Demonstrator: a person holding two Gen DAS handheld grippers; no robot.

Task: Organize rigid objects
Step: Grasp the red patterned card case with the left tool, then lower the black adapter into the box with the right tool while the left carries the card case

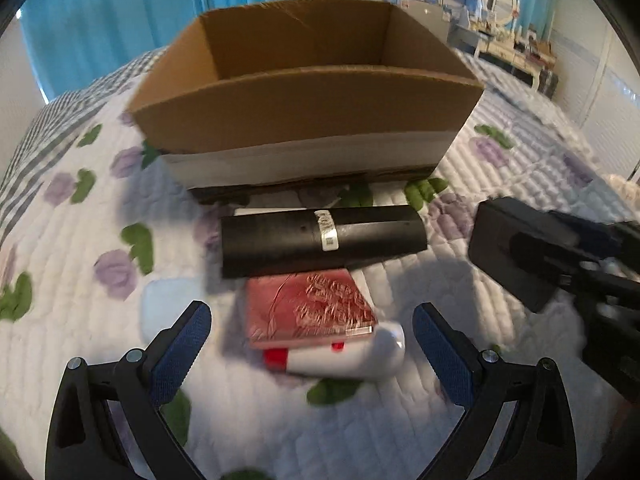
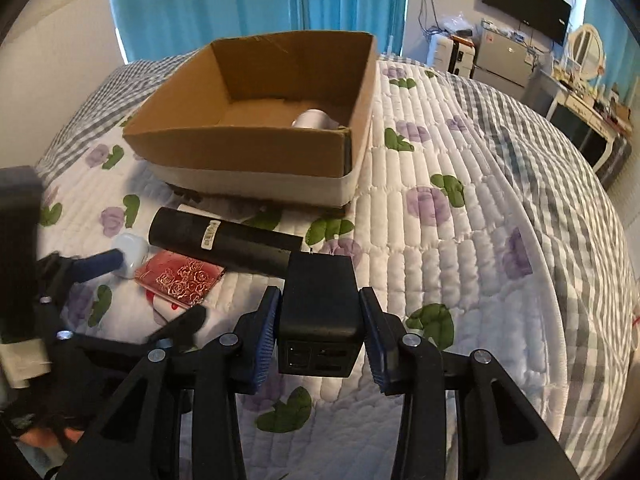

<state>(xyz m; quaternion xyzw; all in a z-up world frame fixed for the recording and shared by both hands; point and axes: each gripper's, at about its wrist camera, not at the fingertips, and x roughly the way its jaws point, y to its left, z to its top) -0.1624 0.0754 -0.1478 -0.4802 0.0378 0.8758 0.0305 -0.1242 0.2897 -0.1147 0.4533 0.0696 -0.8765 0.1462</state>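
Our right gripper [image 2: 319, 326] has its jaws pressed on both sides of a black charger block [image 2: 319, 312], which it holds above the quilted bed [image 2: 480, 240], ports facing the camera. Our left gripper [image 1: 312, 334] has its jaws spread wide with nothing between them, hovering just over a small pile on the bed.

In that pile, nearest the left gripper, a red embossed box [image 1: 310, 306] lies on top of a white object with a red band [image 1: 340, 356] (we cannot tell what it is). Just beyond the red box lies a black cylinder [image 1: 322, 240] on its side, with a white label wrapped around its middle. From the right wrist view a pale rounded item [image 2: 130, 254] sits to the left of the red box, close to a blue pad of the left gripper.

Farther off stands an open cardboard box [image 2: 256, 148], its lower wall white. Inside it, toward the right near corner, a white rounded object [image 2: 312, 120] rests on the floor of the box.

Behind the bed hang blue curtains [image 2: 200, 8]; at the far right are a wall-mounted screen [image 2: 526, 4] and a dressing table with an oval mirror [image 2: 586, 46].
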